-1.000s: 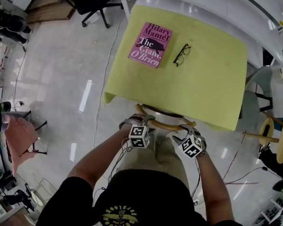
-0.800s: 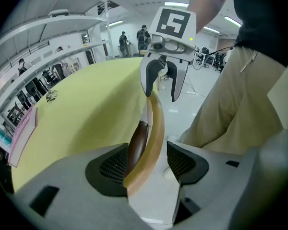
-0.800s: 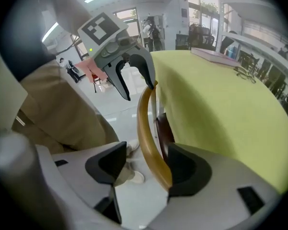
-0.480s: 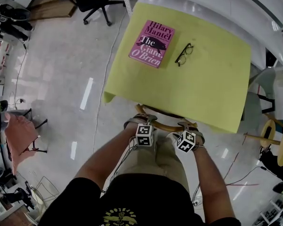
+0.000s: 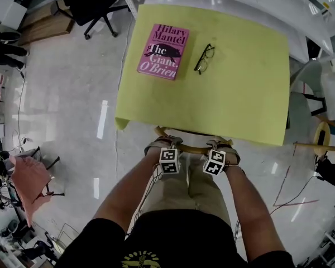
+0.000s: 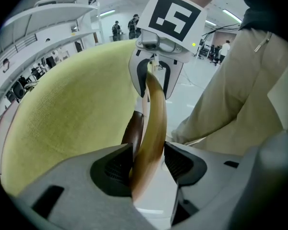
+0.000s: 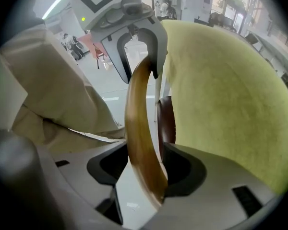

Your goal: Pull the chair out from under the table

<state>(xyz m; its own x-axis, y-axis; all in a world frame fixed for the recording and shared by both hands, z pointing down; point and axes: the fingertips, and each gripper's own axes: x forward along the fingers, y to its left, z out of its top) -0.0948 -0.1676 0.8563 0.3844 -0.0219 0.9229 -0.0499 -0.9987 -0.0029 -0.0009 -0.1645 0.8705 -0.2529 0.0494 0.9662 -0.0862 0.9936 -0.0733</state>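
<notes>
A chair is tucked under the yellow-green table (image 5: 240,94); only its curved wooden back rail (image 5: 192,148) shows at the near edge. My left gripper (image 5: 164,145) straddles the rail's left part and my right gripper (image 5: 222,146) its right part, both pointing steeply down. In the left gripper view the rail (image 6: 153,123) runs between my left gripper (image 6: 149,164) jaws, which are closing, with a slit still showing beside one pad. In the right gripper view the rail (image 7: 137,119) lies between my right gripper (image 7: 146,169) jaws, near the table-side pad. The dark seat (image 7: 166,119) sits below.
On the table lie a pink book (image 5: 163,52) and a pair of glasses (image 5: 204,58). A black office chair (image 5: 92,4) stands at the far left. The person's legs are right behind the rail. Wooden stools (image 5: 329,144) and cables are on the floor at right.
Both grippers have sunk onto the chair's back rail and drawn a little closer together. The chair has not moved.
</notes>
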